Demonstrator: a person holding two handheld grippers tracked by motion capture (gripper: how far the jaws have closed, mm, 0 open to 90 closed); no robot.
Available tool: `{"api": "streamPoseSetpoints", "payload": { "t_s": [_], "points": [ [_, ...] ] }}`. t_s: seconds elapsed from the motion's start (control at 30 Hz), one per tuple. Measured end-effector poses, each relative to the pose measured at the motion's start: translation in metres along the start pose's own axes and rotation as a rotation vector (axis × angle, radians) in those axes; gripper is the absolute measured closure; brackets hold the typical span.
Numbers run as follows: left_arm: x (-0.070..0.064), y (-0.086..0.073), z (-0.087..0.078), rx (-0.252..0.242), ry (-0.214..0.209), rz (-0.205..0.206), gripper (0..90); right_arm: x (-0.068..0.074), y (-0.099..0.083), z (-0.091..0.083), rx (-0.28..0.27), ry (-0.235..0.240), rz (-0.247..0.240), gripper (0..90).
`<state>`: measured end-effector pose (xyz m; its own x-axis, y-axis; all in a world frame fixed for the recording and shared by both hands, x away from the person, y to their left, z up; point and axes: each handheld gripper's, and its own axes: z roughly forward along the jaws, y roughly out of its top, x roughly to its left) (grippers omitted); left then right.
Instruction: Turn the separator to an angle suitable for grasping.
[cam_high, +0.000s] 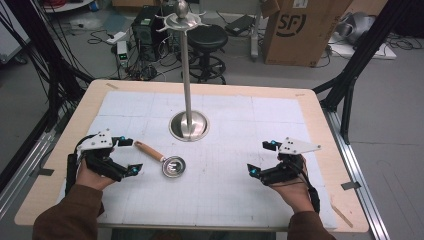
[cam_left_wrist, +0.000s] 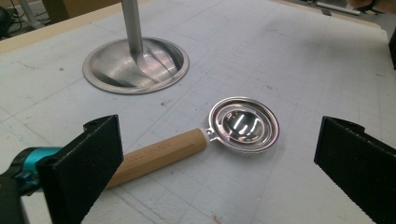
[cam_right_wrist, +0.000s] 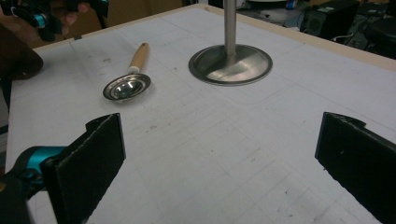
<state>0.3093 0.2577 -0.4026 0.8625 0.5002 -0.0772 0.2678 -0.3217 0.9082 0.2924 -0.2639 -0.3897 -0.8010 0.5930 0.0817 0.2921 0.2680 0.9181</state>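
A small metal scoop (cam_high: 173, 166) (cam_left_wrist: 243, 124) (cam_right_wrist: 127, 87) with a wooden handle (cam_high: 148, 150) (cam_left_wrist: 159, 156) lies flat on the white mat, left of centre. My left gripper (cam_high: 131, 156) (cam_left_wrist: 219, 172) hovers open just beside the handle, jaws wide apart, the handle's end passing under its left jaw in the left gripper view. My right gripper (cam_high: 262, 157) (cam_right_wrist: 219, 172) stands open over bare mat at the right, nothing between its jaws. A tall metal stand (cam_high: 188, 75) rises from a round base (cam_high: 189, 125) (cam_left_wrist: 136, 65) (cam_right_wrist: 230, 64) behind the scoop.
The white gridded mat (cam_high: 225, 150) covers a wooden table (cam_high: 320, 130). Beyond the far edge stand a black stool (cam_high: 206, 42), a cardboard box (cam_high: 300, 30) and cables. Black frame struts (cam_high: 355, 65) flank the table. The left hand (cam_right_wrist: 28, 28) shows far off in the right gripper view.
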Motion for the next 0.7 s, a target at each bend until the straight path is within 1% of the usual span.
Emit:
{"api": "streamPoseSetpoints", "payload": {
  "t_s": [0.1,0.17,0.3,0.4,0.63,0.7],
  "points": [
    [-0.0008,-0.0005,0.0017,0.011,-0.006,0.002,1.7,0.0000,-0.0016,0.0000,0.002,0.002,0.001,0.3],
    [-0.0018,-0.0007,0.0033,0.021,-0.006,0.008,1.7,0.0006,-0.0021,0.0008,0.017,-0.002,-0.001,0.3],
    [-0.0020,-0.0006,0.0039,0.026,-0.006,0.013,1.7,0.0033,-0.0018,0.0016,0.023,-0.001,-0.014,0.3],
    [-0.0012,-0.0004,0.0035,0.021,-0.007,0.008,1.7,0.0040,-0.0027,0.0041,0.039,0.002,-0.012,0.3],
    [-0.0016,0.0010,0.0038,0.022,-0.005,0.012,1.7,0.0029,-0.0040,0.0055,0.047,0.010,-0.011,0.3],
    [-0.0020,0.0003,0.0058,0.034,-0.005,0.013,1.7,0.0028,-0.0042,0.0057,0.048,0.010,-0.011,0.3]
  ]
}}
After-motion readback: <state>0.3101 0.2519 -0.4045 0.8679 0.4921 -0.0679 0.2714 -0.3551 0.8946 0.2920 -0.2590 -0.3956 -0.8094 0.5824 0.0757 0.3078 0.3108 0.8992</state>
